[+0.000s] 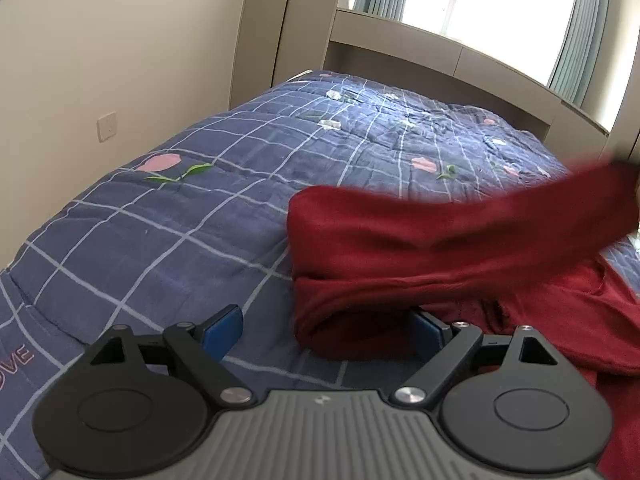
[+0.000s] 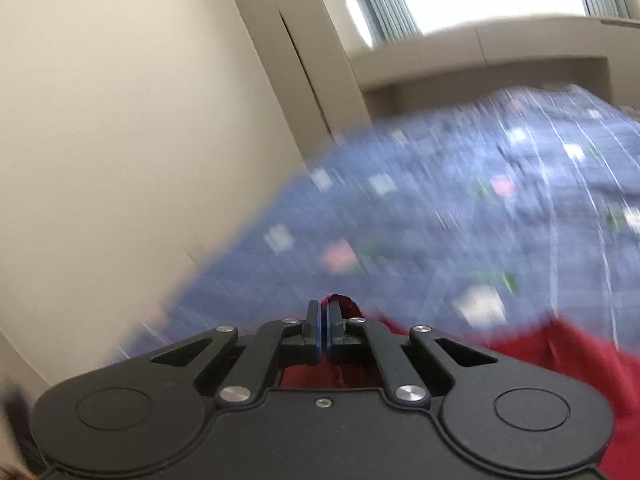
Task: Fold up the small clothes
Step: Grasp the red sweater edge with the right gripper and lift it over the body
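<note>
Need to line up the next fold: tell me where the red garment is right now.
In the left wrist view the red garment lies on the blue checked quilt, on the right side. One end lifts off right, pinched in the shut right claw.

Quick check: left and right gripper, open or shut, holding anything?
Left gripper: open, red garment partly between its fingers, not pinched.
Right gripper: shut on the red garment's edge.
</note>
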The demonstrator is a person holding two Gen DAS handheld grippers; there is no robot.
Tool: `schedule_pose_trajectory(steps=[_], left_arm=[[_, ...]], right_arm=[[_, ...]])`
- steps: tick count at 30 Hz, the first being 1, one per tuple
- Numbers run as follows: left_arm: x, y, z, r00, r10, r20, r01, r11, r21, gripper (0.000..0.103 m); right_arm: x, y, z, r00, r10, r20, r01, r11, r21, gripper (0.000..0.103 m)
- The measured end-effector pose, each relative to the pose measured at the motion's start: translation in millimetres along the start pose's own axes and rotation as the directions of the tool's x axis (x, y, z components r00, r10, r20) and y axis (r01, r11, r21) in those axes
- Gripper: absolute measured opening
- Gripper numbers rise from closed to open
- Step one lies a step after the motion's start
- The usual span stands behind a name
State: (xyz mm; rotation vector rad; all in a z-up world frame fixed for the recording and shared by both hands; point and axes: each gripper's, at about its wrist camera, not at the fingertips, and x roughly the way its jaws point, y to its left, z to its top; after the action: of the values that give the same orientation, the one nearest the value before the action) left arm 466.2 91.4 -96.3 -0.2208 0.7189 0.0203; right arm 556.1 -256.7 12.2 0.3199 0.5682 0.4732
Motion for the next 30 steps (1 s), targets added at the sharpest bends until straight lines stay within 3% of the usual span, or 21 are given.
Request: schedule_pose_trajectory(steps=[4,8,9,10,11,13,14,16,20,25,28,30], left_arm=[[0,-11,5,1.0,-0.022,0.011,0.022,1.0,-0.014,0.091],[8,-29,10,1.0,-0.022,0.021,0.022,1.0,-0.001,0.089],[11,-34,11,1.0,-0.011,0.015,0.011,1.0,0.003,0.081],[13,-37,12,1.0,0.0,0.006,0.0,1.0,0.008,0.066],[16,-40,13,1.0,0.002,-0.003,-0.002,1.0,0.012,0.06],[17,-44,15,1.0,-0.001,-0.013,0.002,1.0,0.023,0.027],[16,-45,16,1.0,0.004,-0.005,-0.004,0.999,0.039,0.019],[11,-47,19,0.999,0.035,0.024,-0.038,0.995,0.092,0.01],[2,-43,26,0.995,0.059,0.079,-0.071,0.984,0.165,0.008],[14,-42,16,0.996,0.067,0.051,-0.078,0.964,0.256,0.007],[13,-45,4,0.998,0.054,0.041,-0.064,0.952,0.301,0.01],[9,-47,-1,0.999,0.027,0.023,-0.033,0.95,0.312,0.019]], right_arm=[[-29,28,63,0.987,0.107,0.12,-0.108,0.994,-0.006,0.001],[-43,54,106,0.974,0.145,0.175,-0.137,0.989,-0.059,0.001],[-46,60,113,0.973,0.145,0.182,-0.132,0.988,-0.081,0.001],[-47,64,118,0.973,0.145,0.182,-0.129,0.987,-0.093,0.001],[-48,68,121,0.973,0.144,0.18,-0.127,0.986,-0.106,0.001],[-50,72,124,0.977,0.131,0.171,-0.108,0.985,-0.137,0.001],[-52,72,123,0.978,0.122,0.168,-0.097,0.984,-0.15,0.001],[-57,67,118,0.981,0.102,0.162,-0.076,0.984,-0.161,0.001],[-71,40,92,0.987,0.043,0.155,-0.022,0.991,-0.129,0.001],[-73,-23,32,0.995,-0.079,0.063,0.08,0.997,-0.016,0.001],[-71,-55,-11,0.988,-0.154,-0.007,0.154,0.987,0.039,0.001],[-73,-73,-36,0.983,-0.181,-0.04,0.184,0.979,0.092,0.001]])
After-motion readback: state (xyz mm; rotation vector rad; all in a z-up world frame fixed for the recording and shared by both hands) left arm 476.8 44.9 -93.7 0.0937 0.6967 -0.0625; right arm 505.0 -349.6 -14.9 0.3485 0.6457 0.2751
